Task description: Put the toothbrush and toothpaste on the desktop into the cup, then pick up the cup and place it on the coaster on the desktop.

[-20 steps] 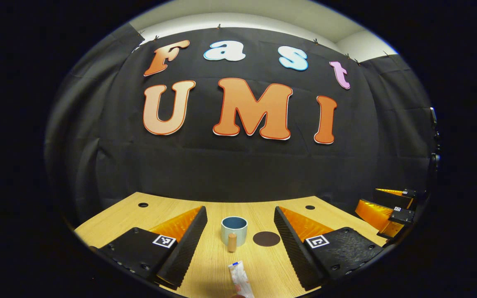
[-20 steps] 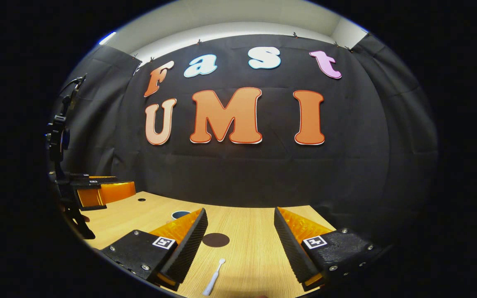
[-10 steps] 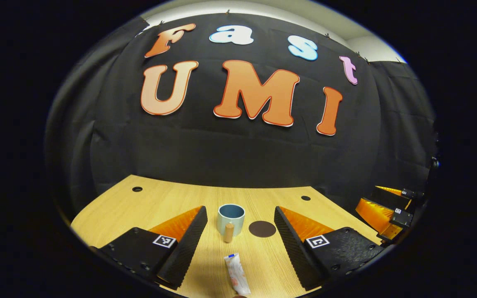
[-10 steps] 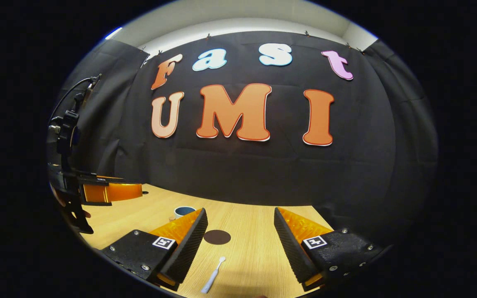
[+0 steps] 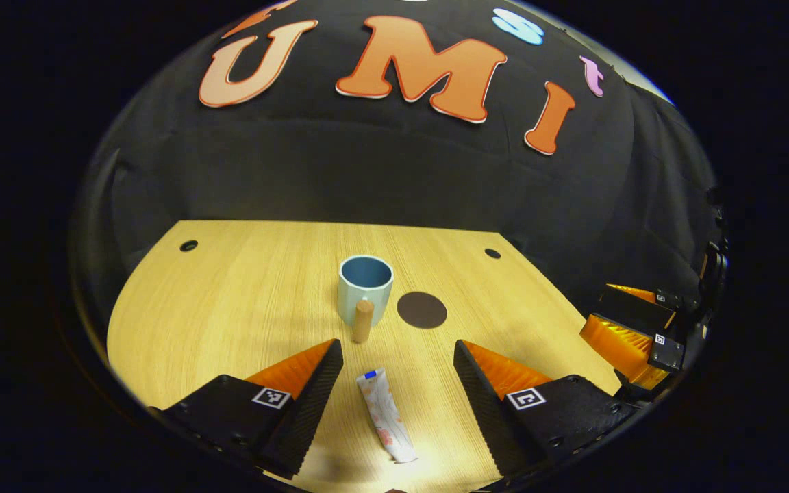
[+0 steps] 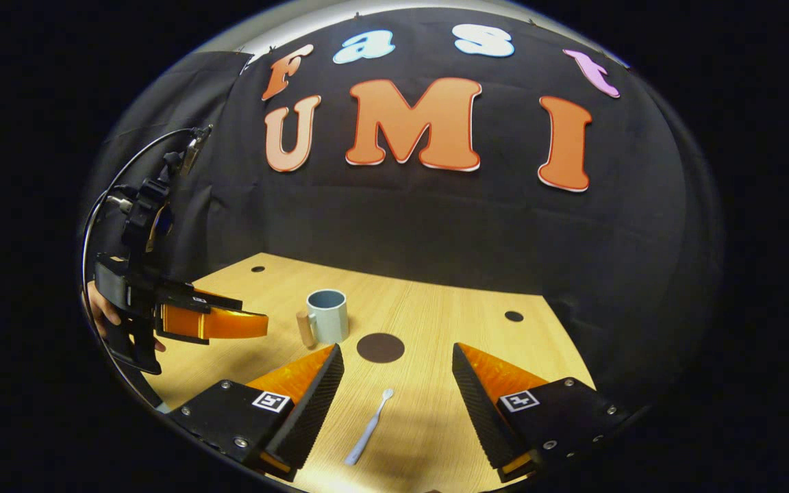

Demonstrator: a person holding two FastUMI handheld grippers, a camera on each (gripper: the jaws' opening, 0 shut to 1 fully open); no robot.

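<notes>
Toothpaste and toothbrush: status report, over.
Both grippers open, empty. Toothpaste flat between left gripper fingers; toothbrush flat between right gripper fingers. Cup empty beside bare coaster. Nothing in the way.

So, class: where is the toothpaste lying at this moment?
In the left gripper view the toothpaste lies flat on the desktop between the left gripper's open fingers, nearer the camera than the cup.

One cup [image 5: 365, 284], toothbrush [image 6: 368, 428], toothpaste [image 5: 385, 424], coaster [image 5: 422, 309].

black cloth wall [image 5: 394, 178], wooden desktop [image 5: 244, 301]
</notes>
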